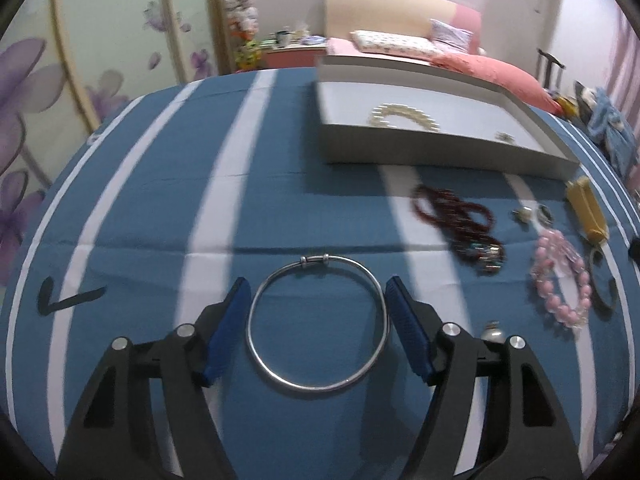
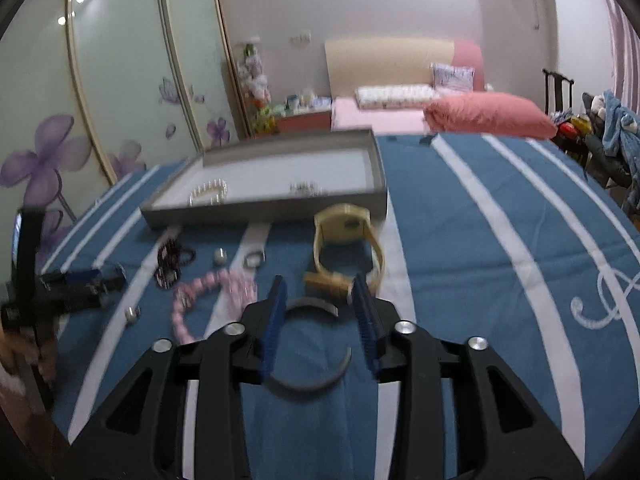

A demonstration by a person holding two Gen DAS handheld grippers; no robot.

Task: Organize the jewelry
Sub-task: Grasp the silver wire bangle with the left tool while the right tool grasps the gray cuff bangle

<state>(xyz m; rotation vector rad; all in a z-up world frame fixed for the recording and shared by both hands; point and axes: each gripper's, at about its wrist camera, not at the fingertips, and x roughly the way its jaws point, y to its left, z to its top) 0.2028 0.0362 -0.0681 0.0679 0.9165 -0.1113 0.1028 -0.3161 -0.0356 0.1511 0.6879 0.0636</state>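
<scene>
A thin silver bangle lies flat on the blue striped cloth. My left gripper is open around it, with one blue pad close beside its rim on each side. In the right wrist view a dark open cuff lies on the cloth between and under the fingers of my right gripper, which is open and clear of it. A grey tray at the back holds a pearl bracelet and a small silver piece.
Loose on the cloth before the tray lie a dark red bead string, a pink bead bracelet, a yellow watch, two rings and a small silver bead. A bed stands behind.
</scene>
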